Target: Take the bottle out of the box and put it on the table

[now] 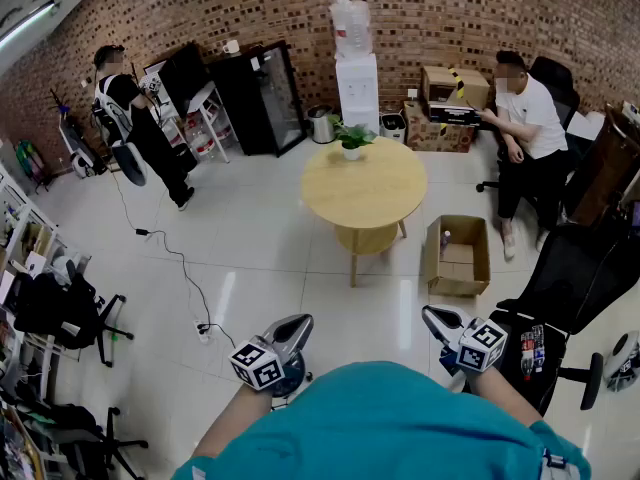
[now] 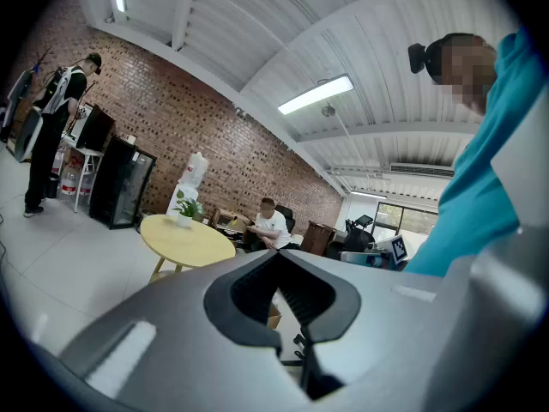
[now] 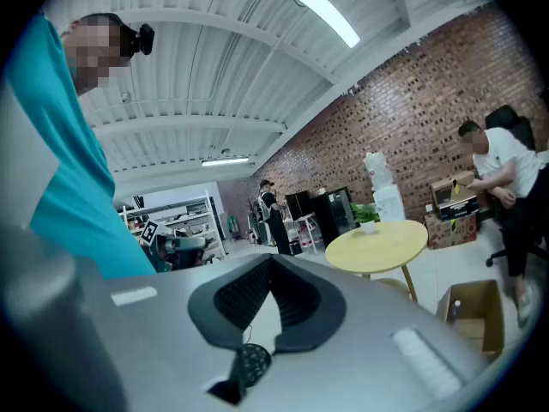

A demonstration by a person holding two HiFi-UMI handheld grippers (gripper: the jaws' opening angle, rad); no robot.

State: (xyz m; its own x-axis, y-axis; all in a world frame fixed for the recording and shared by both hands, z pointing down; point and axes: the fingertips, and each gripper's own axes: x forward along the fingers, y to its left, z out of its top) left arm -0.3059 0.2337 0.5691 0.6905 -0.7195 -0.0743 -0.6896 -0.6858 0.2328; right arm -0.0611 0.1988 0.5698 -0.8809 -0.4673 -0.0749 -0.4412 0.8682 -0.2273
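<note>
Barely discernible, the bottle (image 1: 444, 238) sits in the box (image 1: 458, 286) (left hand-held gripper (image 1: 300, 321) and right hand-held gripper (image 1: 432, 314) closed, empty).

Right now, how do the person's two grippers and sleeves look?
Both the left gripper and right gripper are grey, tapering to a beak, with black ribbed pads. Each carries a cube of black-and-white square markers. The person wears a teal short-sleeved shirt.
</note>
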